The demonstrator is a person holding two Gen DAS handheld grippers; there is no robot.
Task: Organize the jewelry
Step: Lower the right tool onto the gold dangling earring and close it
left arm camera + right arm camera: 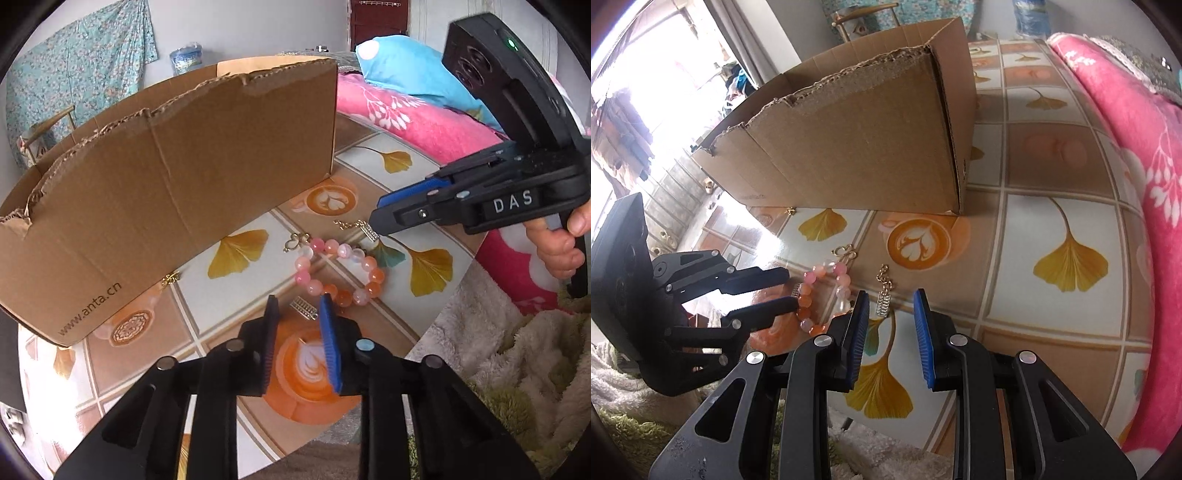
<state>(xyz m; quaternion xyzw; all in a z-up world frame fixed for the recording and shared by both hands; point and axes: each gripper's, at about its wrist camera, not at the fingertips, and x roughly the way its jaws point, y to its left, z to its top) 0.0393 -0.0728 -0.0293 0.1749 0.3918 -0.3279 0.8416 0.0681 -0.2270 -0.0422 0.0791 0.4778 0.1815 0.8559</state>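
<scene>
A pink and orange bead bracelet (341,271) lies on the patterned table, also in the right wrist view (822,295). A small silver ladder-shaped earring (304,309) lies just ahead of my open left gripper (300,301), between its fingertips. A second silver earring on a gold chain (883,297) lies just ahead of my open right gripper (891,297); in the left wrist view it (364,228) sits at the right gripper's tips (376,225). A gold clasp piece (297,240) lies beside the bracelet. The left gripper (792,290) shows at the bracelet's left side.
An open brown cardboard box (166,177) stands on the table behind the jewelry, also in the right wrist view (871,140). A small gold piece (170,277) lies by its base. Pink bedding (1126,147) borders the table on the right; a shaggy blanket (498,350) lies near.
</scene>
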